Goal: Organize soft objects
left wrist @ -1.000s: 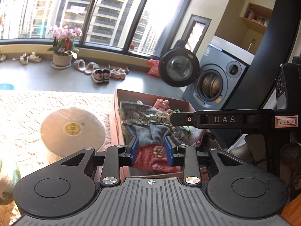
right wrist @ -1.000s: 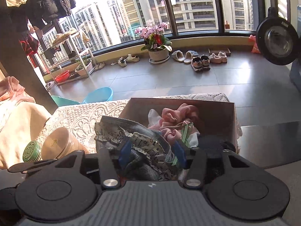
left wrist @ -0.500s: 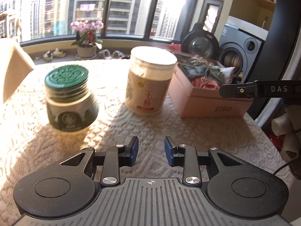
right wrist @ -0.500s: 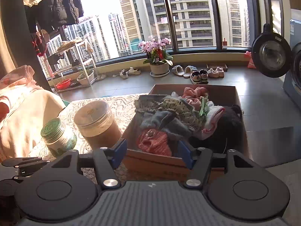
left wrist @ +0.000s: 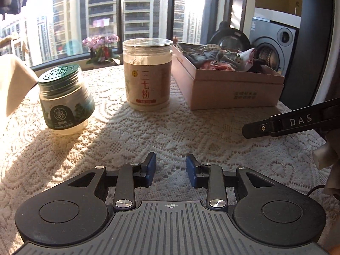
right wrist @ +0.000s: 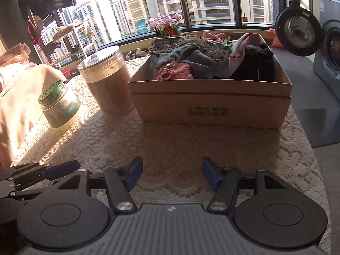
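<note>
While both tongs gape empty, the jar (left wrist: pixel 148 74) reads "三七粉".

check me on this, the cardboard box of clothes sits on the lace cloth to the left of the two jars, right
Not quite. The cardboard box of clothes does sit on the lace cloth, but to the right of the two jars, as the right wrist view shows.
</note>
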`<action>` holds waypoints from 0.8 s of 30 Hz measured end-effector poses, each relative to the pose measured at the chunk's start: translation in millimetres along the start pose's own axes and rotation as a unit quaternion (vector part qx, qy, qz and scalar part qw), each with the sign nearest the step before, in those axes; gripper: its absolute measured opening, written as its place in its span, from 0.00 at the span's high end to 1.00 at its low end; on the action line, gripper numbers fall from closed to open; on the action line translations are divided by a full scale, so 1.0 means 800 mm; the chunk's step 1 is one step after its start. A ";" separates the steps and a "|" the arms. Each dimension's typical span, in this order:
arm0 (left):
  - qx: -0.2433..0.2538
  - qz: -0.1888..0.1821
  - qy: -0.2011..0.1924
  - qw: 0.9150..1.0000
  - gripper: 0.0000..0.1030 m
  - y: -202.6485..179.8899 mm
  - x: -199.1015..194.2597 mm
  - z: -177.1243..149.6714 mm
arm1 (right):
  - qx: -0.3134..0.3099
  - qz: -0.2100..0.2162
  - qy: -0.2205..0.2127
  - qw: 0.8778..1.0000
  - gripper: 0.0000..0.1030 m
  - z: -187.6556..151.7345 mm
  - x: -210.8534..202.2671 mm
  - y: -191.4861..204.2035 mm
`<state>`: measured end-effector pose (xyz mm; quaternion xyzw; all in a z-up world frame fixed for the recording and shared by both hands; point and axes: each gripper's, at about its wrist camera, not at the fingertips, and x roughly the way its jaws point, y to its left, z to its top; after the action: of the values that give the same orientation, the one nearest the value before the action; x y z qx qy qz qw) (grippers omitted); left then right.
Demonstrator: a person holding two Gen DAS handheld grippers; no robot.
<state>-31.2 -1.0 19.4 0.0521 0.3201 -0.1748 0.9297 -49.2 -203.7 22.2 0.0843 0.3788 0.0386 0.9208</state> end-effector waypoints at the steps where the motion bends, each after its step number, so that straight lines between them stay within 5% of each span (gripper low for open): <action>1: 0.007 0.004 -0.002 1.000 0.66 -0.002 -0.001 -0.001 | 0.001 -0.006 -0.002 1.000 0.38 -0.002 -0.002 -0.006; 10: 0.012 -0.016 0.016 1.000 0.66 0.019 -0.011 -0.002 | -0.040 -0.096 -0.038 0.994 0.34 -0.014 -0.001 -0.036; 16: 0.017 0.022 0.069 0.997 0.65 0.063 -0.037 -0.004 | -0.065 -0.034 -0.035 0.997 0.28 -0.029 -0.005 0.012; 20: -0.014 0.060 0.091 0.994 0.66 0.106 -0.061 -0.015 | -0.051 0.044 -0.025 0.997 0.25 -0.042 -0.010 0.056; 24: -0.069 0.046 0.068 0.994 0.68 0.123 -0.075 -0.015 | -0.057 0.124 -0.009 0.991 0.24 -0.055 -0.013 0.099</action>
<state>-46.7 111.0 45.5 0.0138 0.3911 -0.1054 0.9142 -88.1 -122.1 13.3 0.0785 0.3539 0.1736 0.9157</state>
